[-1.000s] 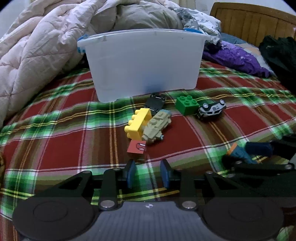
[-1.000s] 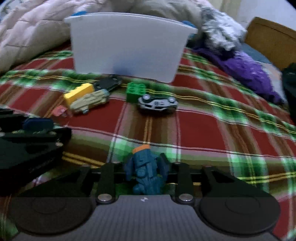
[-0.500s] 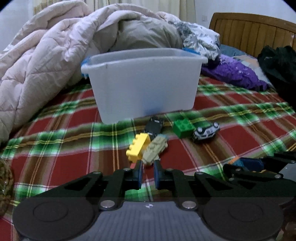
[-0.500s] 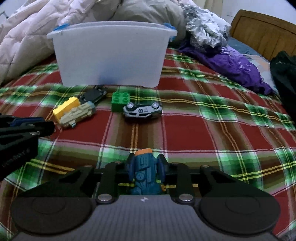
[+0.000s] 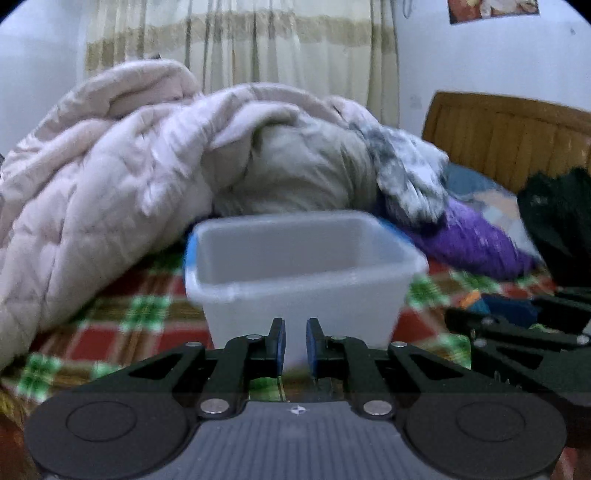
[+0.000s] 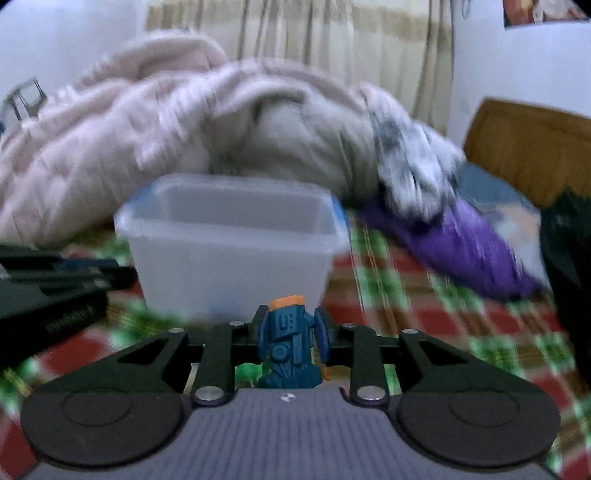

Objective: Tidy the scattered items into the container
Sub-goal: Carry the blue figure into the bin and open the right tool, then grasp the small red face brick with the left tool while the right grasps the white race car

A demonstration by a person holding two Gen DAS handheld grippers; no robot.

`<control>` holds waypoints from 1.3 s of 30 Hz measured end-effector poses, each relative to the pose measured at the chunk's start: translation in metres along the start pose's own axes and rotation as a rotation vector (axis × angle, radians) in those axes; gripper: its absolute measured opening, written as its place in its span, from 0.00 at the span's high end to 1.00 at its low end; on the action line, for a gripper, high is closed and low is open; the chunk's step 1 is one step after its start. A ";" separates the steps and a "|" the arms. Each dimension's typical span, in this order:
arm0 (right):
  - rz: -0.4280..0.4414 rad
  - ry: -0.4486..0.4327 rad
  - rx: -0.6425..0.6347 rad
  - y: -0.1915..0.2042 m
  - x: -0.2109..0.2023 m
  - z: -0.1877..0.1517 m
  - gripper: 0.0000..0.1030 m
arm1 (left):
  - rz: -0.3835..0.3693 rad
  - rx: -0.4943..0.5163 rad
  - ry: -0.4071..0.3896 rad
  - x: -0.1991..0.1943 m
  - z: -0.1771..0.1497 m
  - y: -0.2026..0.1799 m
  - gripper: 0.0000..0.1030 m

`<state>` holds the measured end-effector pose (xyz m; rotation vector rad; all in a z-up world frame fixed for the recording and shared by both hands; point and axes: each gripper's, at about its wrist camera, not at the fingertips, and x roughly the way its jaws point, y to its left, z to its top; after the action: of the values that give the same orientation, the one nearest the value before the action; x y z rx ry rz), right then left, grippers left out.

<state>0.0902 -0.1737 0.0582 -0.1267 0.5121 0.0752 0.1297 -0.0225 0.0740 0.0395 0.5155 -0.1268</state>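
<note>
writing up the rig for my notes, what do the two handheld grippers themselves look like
Both look alike: the left gripper and right gripper have black scissor-style linkage arms with silver pivot screws, blue pads on the fingers, a grey ribbed body with a small round mark at its centre, and a round black disc on each side. No cables, hands or sleeves show.

A rumpled pale pink quilt (image 5: pixel 110 177) lies heaped across the bed, over a red and green plaid bedspread (image 5: pixel 122 325). Beside the quilt sit a grey and white patterned cloth (image 5: pixel 406 173) and a purple garment (image 5: pixel 476 240). A dark garment (image 5: pixel 557 221) lies by the wooden headboard (image 5: pixel 509 133). Striped curtains (image 5: pixel 240 44) hang behind, and a poster (image 5: pixel 491 9) is on the wall.
</note>
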 end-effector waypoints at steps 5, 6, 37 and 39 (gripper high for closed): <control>-0.037 -0.056 -0.029 0.001 0.035 0.050 0.72 | 0.049 0.034 -0.033 0.030 0.044 -0.002 0.86; -0.034 -0.047 -0.021 0.000 0.044 0.056 0.72 | 0.041 0.023 -0.028 0.039 0.051 0.001 0.86; 0.040 -0.018 -0.004 -0.030 0.052 0.024 0.31 | 0.030 0.084 0.012 0.012 -0.019 0.031 0.41; 0.065 0.003 -0.032 -0.032 0.046 0.008 0.31 | 0.011 0.116 0.057 0.011 -0.037 0.028 0.41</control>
<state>0.1371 -0.2027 0.0456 -0.1417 0.5183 0.1468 0.1249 0.0068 0.0365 0.1600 0.5648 -0.1451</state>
